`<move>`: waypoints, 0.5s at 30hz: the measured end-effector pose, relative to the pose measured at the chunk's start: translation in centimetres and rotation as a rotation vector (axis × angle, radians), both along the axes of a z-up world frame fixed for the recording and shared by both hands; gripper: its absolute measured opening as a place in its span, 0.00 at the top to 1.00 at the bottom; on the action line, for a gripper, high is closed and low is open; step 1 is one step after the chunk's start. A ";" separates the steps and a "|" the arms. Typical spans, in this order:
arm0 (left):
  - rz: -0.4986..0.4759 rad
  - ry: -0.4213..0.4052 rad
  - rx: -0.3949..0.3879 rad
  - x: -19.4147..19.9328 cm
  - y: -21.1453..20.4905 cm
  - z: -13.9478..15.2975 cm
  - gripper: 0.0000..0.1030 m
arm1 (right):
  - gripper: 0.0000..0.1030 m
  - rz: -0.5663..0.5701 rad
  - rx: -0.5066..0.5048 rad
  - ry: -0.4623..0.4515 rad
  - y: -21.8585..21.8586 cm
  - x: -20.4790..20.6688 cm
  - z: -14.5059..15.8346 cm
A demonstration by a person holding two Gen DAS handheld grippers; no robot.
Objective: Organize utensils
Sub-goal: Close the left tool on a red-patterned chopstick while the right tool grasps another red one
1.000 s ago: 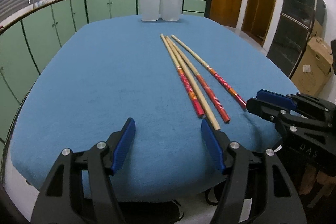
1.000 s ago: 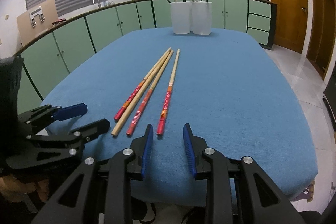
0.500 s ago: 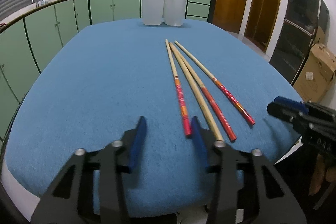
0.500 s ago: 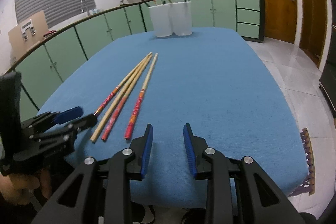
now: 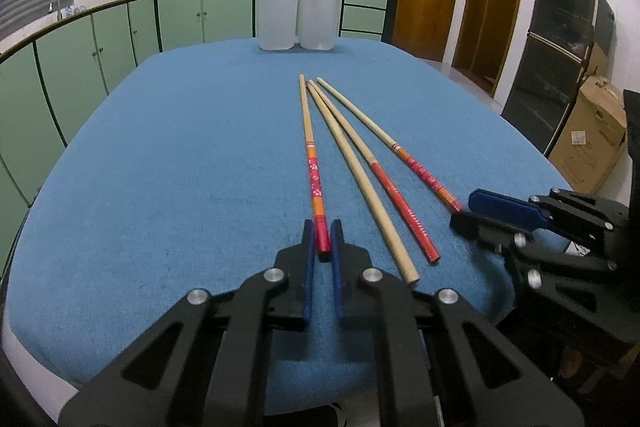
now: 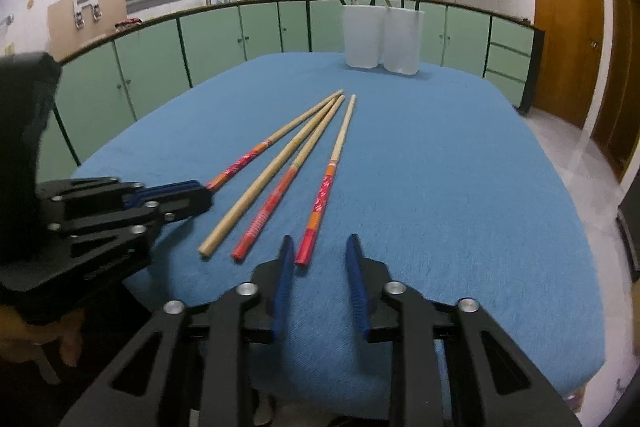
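**Entry: 4 chopsticks, 2 being taken up**

Change: the left gripper (image 5: pixel 322 247), spread wide 1 second ago, is now being closed on the red end of the leftmost chopstick (image 5: pixel 308 131), which is being pinched between its pads. The right gripper (image 6: pixel 318 259) is being narrowed too. The red end of the rightmost chopstick (image 6: pixel 328 183) is being bracketed by its jaws, not yet squeezed. All 4 chopsticks are lying on the blue table (image 5: pixel 160 167), well short of the 2 white holders (image 5: pixel 298 19). Pick-up is judged to be starting.
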State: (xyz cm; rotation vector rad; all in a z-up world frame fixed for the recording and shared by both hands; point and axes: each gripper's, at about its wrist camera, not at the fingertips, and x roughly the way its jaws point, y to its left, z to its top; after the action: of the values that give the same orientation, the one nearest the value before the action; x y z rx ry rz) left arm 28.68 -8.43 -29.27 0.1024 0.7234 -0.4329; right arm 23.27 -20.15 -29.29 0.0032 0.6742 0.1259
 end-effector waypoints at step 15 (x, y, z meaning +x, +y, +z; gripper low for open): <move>0.106 0.013 -0.011 0.4 1.4 0.2 0.93 | 0.89 -0.097 0.057 0.004 -2.4 -0.5 -0.3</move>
State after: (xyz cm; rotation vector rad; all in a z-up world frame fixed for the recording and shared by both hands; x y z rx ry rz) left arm 29.03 -7.00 -29.07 0.0508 0.7362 -0.3362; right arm 22.81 -22.57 -29.55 0.0911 0.6731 0.0523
